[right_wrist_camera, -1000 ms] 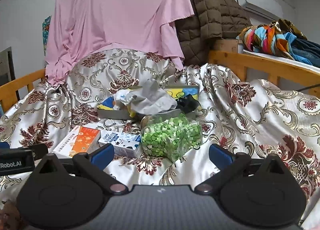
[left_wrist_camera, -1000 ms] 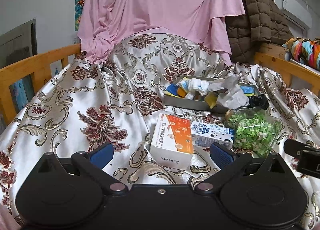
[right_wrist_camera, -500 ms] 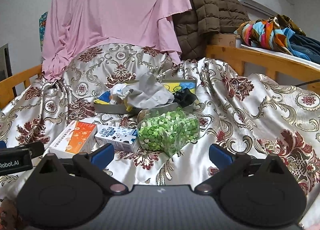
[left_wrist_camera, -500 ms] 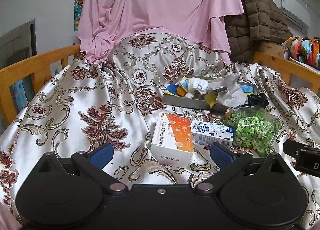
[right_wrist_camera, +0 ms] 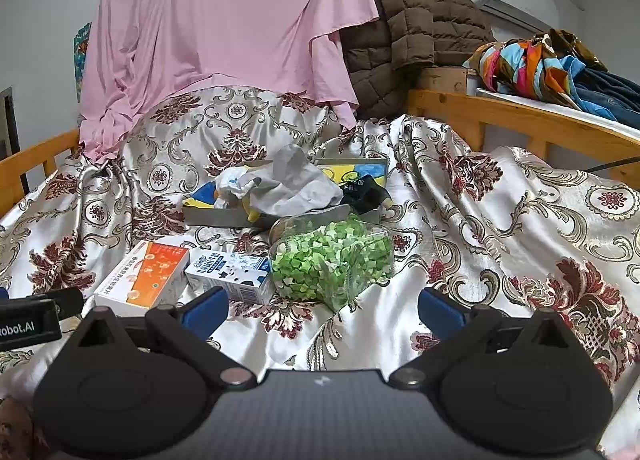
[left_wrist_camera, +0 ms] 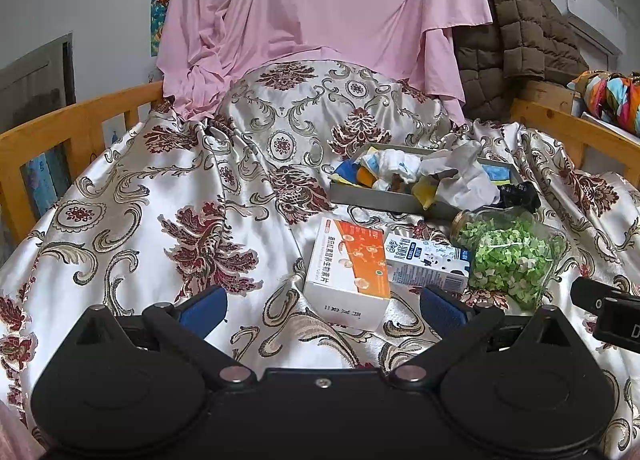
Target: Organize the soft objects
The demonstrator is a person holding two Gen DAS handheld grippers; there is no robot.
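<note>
- We held the left gripper (left_wrist_camera: pixel 322 308) low over the near part of the bed (left_wrist_camera: pixel 120 195), jaws spread wide and gripping nothing, with the orange-and-white box (left_wrist_camera: pixel 348 268) lying between the blue pads (left_wrist_camera: pixel 202 306) in its view.
- Our right gripper (right_wrist_camera: pixel 322 306) hovered beside it, jaws likewise wide apart and empty, facing the clear jar of green bits (right_wrist_camera: pixel 332 256).
- The soft objects (left_wrist_camera: pixel 424 175), a jumble of white, grey, yellow and blue cloths, sat heaped in a shallow grey tray (left_wrist_camera: pixel 372 197) toward the middle of the bed, some spilling over its near rim.
- A black item (right_wrist_camera: pixel 362 191) lay against the tray's right end; we could not tell what it was.
- The jar lay on its side just in front of the tray, with a small blue-and-white carton (right_wrist_camera: pixel 228 270) touching its left side and the box just beside that.
- A pink sheet (right_wrist_camera: pixel 224 39) and a brown quilted coat (right_wrist_camera: pixel 412 27) hung at the head of the bed.
</note>
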